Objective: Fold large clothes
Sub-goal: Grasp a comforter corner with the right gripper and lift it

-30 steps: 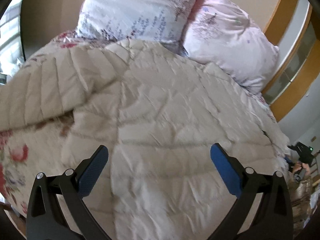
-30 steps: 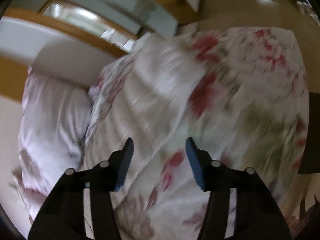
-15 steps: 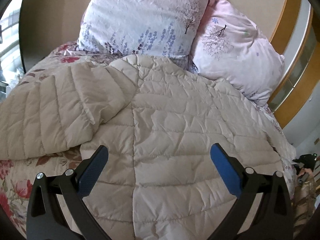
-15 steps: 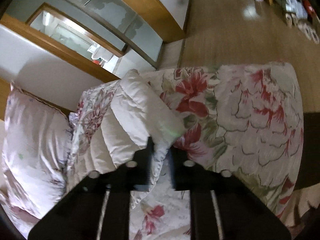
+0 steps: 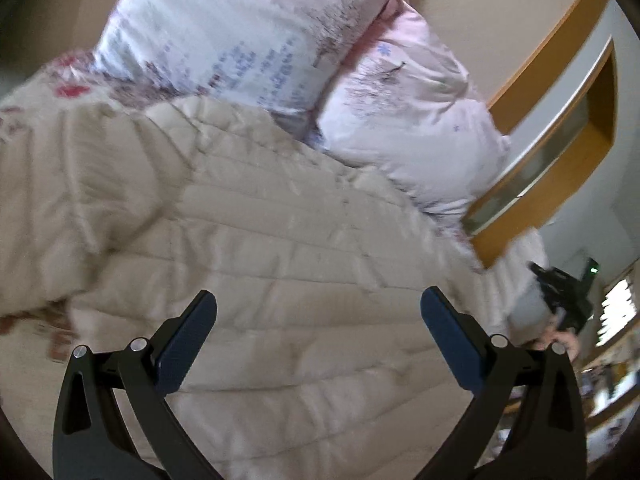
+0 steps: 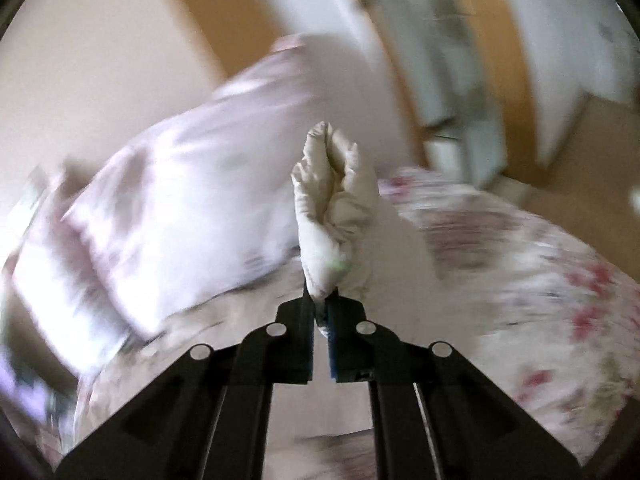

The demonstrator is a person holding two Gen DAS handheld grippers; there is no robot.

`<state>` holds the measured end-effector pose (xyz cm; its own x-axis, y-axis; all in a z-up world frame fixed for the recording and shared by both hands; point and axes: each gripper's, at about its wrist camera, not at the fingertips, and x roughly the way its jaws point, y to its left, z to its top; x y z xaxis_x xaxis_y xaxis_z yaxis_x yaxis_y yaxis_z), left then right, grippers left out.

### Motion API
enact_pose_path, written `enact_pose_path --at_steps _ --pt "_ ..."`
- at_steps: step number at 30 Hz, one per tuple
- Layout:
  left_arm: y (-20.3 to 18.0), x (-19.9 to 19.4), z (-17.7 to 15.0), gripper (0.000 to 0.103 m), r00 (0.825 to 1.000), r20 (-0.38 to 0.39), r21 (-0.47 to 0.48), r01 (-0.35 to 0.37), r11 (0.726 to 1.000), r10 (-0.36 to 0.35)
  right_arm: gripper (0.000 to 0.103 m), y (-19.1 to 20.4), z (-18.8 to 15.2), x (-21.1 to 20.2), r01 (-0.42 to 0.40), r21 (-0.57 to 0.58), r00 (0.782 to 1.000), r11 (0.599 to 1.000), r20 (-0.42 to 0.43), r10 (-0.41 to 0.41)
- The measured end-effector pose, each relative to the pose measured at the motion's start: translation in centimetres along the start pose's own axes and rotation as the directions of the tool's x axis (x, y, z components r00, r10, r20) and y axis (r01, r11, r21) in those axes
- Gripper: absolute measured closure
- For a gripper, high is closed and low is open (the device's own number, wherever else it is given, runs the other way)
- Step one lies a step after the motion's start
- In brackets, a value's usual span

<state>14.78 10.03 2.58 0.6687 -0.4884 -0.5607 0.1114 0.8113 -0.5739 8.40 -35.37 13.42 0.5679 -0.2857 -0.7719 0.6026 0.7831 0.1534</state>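
A cream quilted puffer jacket lies spread over the bed, one sleeve folded across at the left. My left gripper hovers above its lower part, jaws wide apart and nothing between the blue pads. In the right wrist view my right gripper is shut on the jacket's sleeve end, which stands up bunched from the pads. In the left wrist view that right gripper shows at the far right edge, lifting the pale sleeve off the bed.
Two pale floral pillows lean on the beige headboard wall. A flowered bedspread covers the bed. A wooden door frame with glass stands to the right, and wooden floor lies beyond the bed.
The right gripper closed on the sleeve end, then swung and rolled so it now faces the pillows, carrying the sleeve up. The left gripper drifted slightly over the jacket, still open.
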Motion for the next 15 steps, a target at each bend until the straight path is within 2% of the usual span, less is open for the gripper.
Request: enact_pose_path --at_steps 2,4,6,8,10,11,13,14,15 --pt "-0.2 0.4 0.2 0.001 0.999 -0.012 -0.03 0.045 0.999 -0.045 0.097 3.6 -1.4 1.1 -0.085 -0.059 0.995 0.995 -0.055 0.082" --pt "-0.5 0.9 0.4 0.001 0.996 -0.021 -0.057 0.083 0.995 -0.085 0.097 6.4 -3.0 2.3 -0.163 -0.087 0.98 0.983 -0.127 0.151" --pt "-1.0 1.8 0.6 0.001 0.991 -0.041 -0.075 0.121 0.99 -0.124 0.097 9.3 -5.7 3.6 -0.242 -0.117 0.951 0.963 -0.227 0.211" --pt "-1.5 2.7 0.9 0.001 0.986 -0.056 -0.09 0.15 0.985 -0.155 0.097 12.4 -8.8 5.1 -0.317 -0.147 0.907 0.937 -0.336 0.254" --pt "-2.0 3.9 1.0 0.001 0.978 -0.076 -0.119 0.182 0.976 -0.192 0.097 14.0 -11.1 5.9 -0.364 -0.159 0.87 0.918 -0.41 0.274" --pt "-2.1 4.5 1.1 0.001 0.975 -0.088 -0.138 0.193 0.972 -0.206 0.092 14.9 -12.4 6.6 -0.39 -0.167 0.843 0.906 -0.46 0.278" --pt "-2.4 6.1 1.0 0.004 0.965 -0.115 -0.184 0.215 0.959 -0.238 0.071 15.8 -14.3 7.0 -0.41 -0.175 0.807 0.895 -0.527 0.267" --pt "-2.5 6.9 1.0 0.007 0.959 -0.129 -0.206 0.223 0.953 -0.253 0.038 16.0 -14.8 6.8 -0.409 -0.171 0.8 0.896 -0.54 0.262" --pt "-2.7 7.9 0.9 0.011 0.953 -0.15 -0.234 0.227 0.946 -0.265 0.019 15.6 -15.2 6.2 -0.409 -0.159 0.796 0.898 -0.543 0.266"
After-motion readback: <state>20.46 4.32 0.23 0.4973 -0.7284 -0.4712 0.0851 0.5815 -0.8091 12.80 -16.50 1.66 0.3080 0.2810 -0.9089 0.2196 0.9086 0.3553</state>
